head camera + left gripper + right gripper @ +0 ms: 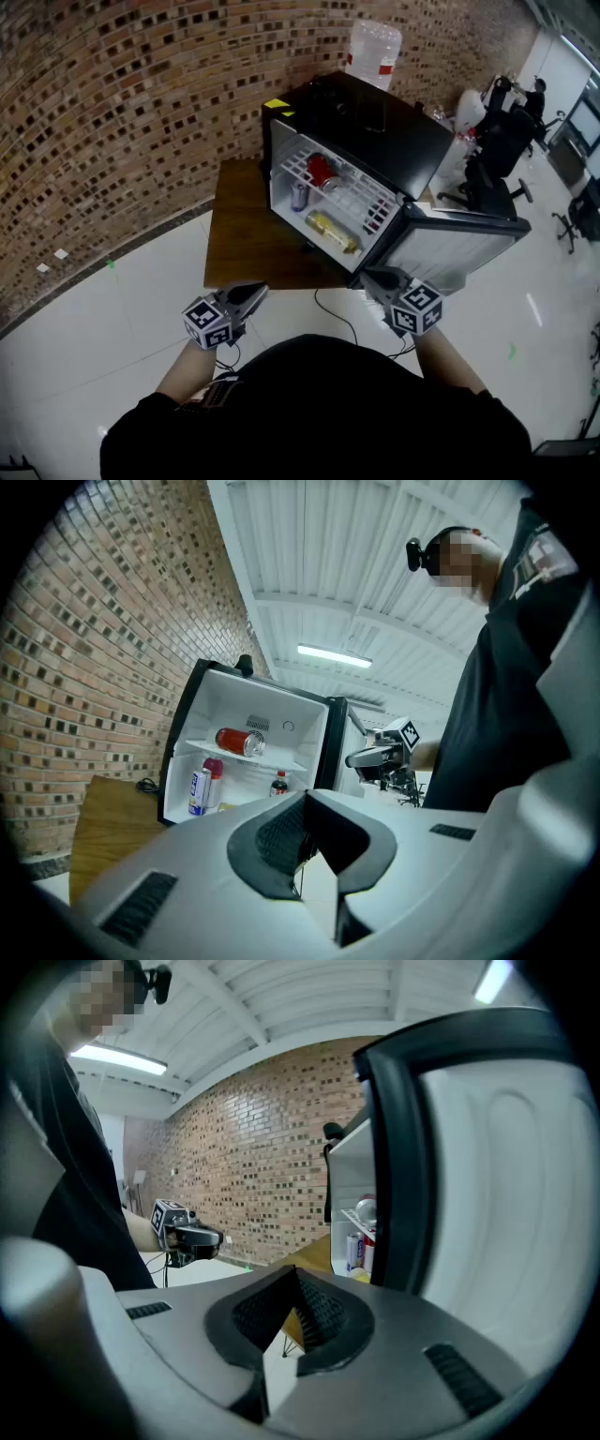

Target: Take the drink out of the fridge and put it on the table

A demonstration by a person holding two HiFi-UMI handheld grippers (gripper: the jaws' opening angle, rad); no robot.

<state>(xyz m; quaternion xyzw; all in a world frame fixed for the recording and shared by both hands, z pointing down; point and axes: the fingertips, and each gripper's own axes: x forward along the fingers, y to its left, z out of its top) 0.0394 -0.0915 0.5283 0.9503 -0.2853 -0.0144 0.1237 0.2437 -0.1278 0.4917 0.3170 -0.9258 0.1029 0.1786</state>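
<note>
Two grippers: I have the left gripper and the right gripper low in front of me, at the near edge of the table, touching nothing.
Left jaws: closed tip to tip, with nothing between them.
Right jaws: also pressed together and empty, sitting just beside the open door.
Fridge: the small black fridge stands on the wooden table with its door swung wide to my right, so the interior faces me.
Drinks: a red can lies on its side on the upper wire shelf. A blue-and-white can stands upright below it at the left. A yellowish bottle lies on the bottom. All are inside the fridge; none is on the table.
Which drink: the task doesn't say, so I can't tell which one is meant.
Step in hand: I judge this as the start of the reach, with the door open and no drink approached yet.
Next move: I'd open one gripper's jaws first, then carry it forward into the compartment and line the pads up on either side of the chosen drink.
Care: the red can lies on its side on the shelf and may roll if nudged, and the shelf edge leaves little room above the lower cans.
Set-down spot: bare wood shows to the left of the fridge.
</note>
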